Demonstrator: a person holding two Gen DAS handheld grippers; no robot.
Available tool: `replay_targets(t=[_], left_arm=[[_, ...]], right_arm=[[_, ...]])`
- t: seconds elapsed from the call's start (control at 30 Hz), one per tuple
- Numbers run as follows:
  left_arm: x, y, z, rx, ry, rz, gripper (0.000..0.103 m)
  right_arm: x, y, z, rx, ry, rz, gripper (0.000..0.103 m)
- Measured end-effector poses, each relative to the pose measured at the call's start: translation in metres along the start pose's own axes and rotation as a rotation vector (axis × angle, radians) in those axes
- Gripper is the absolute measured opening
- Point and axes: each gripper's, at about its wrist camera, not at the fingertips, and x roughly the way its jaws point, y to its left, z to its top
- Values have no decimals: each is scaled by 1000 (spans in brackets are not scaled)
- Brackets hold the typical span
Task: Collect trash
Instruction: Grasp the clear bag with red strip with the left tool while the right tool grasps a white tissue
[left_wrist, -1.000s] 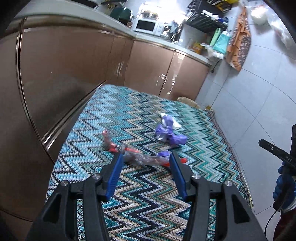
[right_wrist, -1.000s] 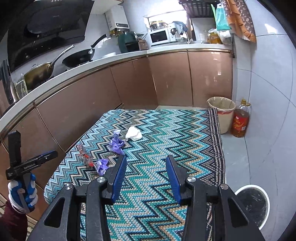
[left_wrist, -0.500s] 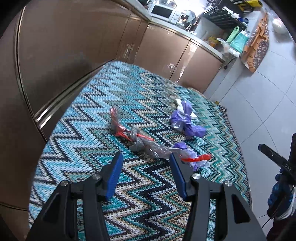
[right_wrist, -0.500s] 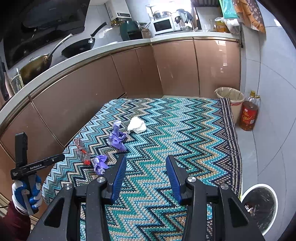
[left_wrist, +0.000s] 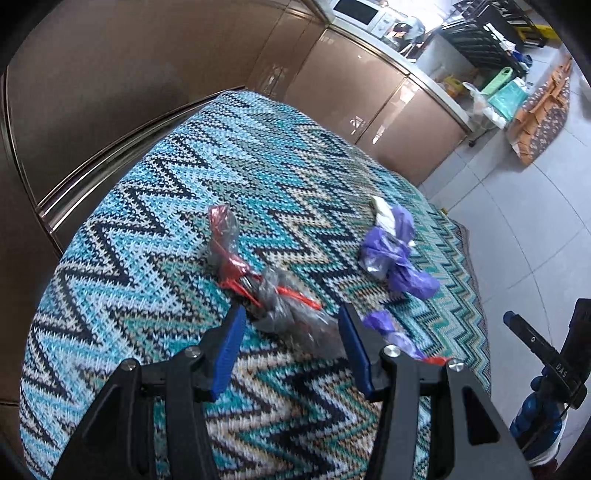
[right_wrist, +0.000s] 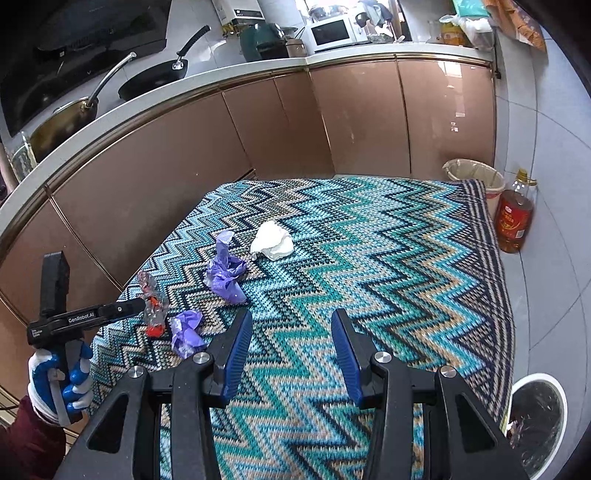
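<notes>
Left gripper lines up on the clear wrapper

Left gripper (left_wrist: 290, 332) is spread, jaws straddling the clear wrapper (left_wrist: 273, 295) on the rug's (left_wrist: 147, 206) near left; it should sink lower and pinch the bunched middle. Right gripper (right_wrist: 291, 341) hangs spread, empty, near the bin (right_wrist: 537, 417).

On the zigzag rug (right_wrist: 369, 258) before me lie a clear wrapper with red strips (left_wrist: 266, 291) by its near edge, two crumpled purple wrappers (right_wrist: 225, 271) (right_wrist: 186, 332) beyond it, and a white tissue wad (right_wrist: 272, 242) farther in.
</notes>
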Motion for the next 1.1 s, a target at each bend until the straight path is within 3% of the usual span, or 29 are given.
replay_targets(t=[0.17, 0.3, 0.5, 1.03, 1.1], left_arm=[[14, 2, 4, 8, 9, 43, 48], [23, 3, 7, 28, 9, 61, 33], [30, 8, 14, 38, -2, 60, 19], [42, 13, 18, 55, -67, 25, 16], [41, 14, 17, 54, -70, 22, 16]], right_arm=[[26, 0, 12, -15, 19, 23, 42], [48, 3, 18, -27, 38, 50, 42], [78, 5, 26, -42, 69, 71, 42], [166, -7, 59, -26, 114, 108, 42], [171, -8, 58, -27, 121, 108, 37]])
